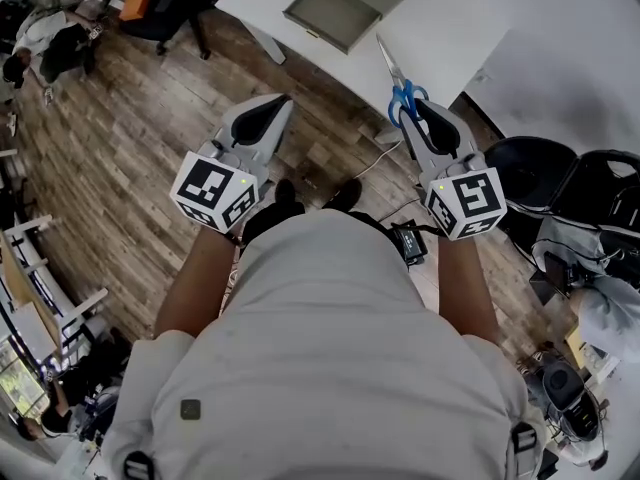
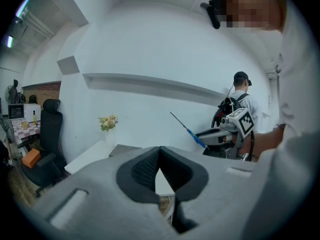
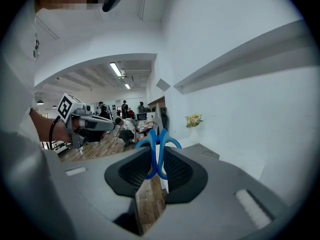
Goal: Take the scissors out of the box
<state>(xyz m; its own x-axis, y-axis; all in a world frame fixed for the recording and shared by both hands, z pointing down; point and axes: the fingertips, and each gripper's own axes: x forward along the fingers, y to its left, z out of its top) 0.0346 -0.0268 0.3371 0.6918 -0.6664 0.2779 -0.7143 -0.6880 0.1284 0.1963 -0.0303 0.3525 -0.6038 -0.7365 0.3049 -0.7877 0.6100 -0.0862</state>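
The scissors (image 1: pixel 398 86) have blue handles and steel blades. My right gripper (image 1: pixel 413 107) is shut on the handles, and the blades point up and away over the white table's (image 1: pixel 450 28) edge. In the right gripper view the blue loops (image 3: pixel 159 145) sit pinched between the black pads. The open grey box (image 1: pixel 345 6) lies on the table, beyond the scissors and apart from them. My left gripper (image 1: pixel 283 102) hangs over the wooden floor left of the table, shut with nothing in it; its pads meet at the tip (image 2: pixel 160 151). From the left gripper view the scissors (image 2: pixel 189 130) stick out of the right gripper (image 2: pixel 222 134).
I stand on a wooden floor short of the table's edge. Black office chairs (image 1: pixel 535 173) crowd the right side and another chair (image 1: pixel 170 3) stands at the upper left. A cable (image 1: pixel 375 158) runs across the floor. A small vase of flowers (image 2: pixel 108 123) stands on the table.
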